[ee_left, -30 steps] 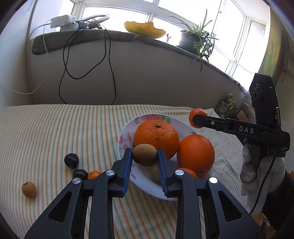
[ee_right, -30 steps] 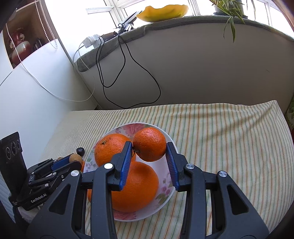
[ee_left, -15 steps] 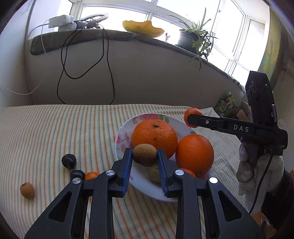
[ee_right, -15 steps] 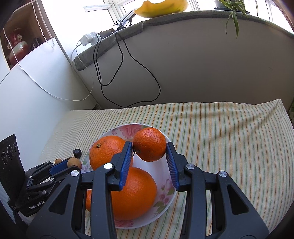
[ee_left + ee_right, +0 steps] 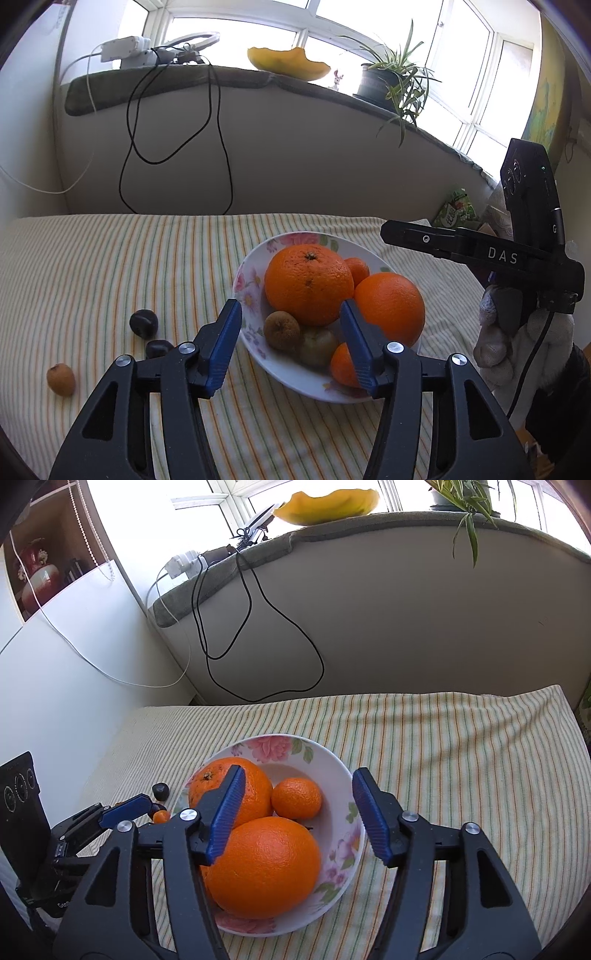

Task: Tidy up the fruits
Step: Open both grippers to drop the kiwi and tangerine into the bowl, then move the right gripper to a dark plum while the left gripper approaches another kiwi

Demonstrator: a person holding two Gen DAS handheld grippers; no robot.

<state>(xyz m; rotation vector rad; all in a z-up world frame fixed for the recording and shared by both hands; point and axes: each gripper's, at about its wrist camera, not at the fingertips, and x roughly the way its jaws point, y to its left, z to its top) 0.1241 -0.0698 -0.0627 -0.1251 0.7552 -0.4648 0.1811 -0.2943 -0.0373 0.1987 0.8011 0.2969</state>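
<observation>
Both grippers hang open and empty over the plate [image 5: 343,775], which sits near the middle of the striped cloth [image 5: 461,746].

The left gripper [image 5: 291,339] has its jaws spread wide, straddling the plate's near-left rim, level and pointing toward the wall. The right gripper [image 5: 295,812] is likewise spread, tilted down over the plate's near side; a gloved hand [image 5: 517,339] holds it.

On the plate lie two big oranges [image 5: 266,864], a mandarin [image 5: 297,798] at the far side, a brown kiwi [image 5: 281,329], a greenish fruit [image 5: 317,346] and another small orange one [image 5: 343,365].

Loose on the cloth toward its left edge: two dark chestnuts [image 5: 144,323], one just beside the left jaw, and a small loquat [image 5: 61,379] nearer the corner.

These leftovers look light and small. The chestnuts seem hard, smooth and rounded, so they could squirt out of a pinch; grip across the widest part, pads centred. The loquat is probably soft-skinned and bruises easily, so a gentle close across its middle would suit. The heaped plate looks crowded; anything added could roll off the oranges.
</observation>
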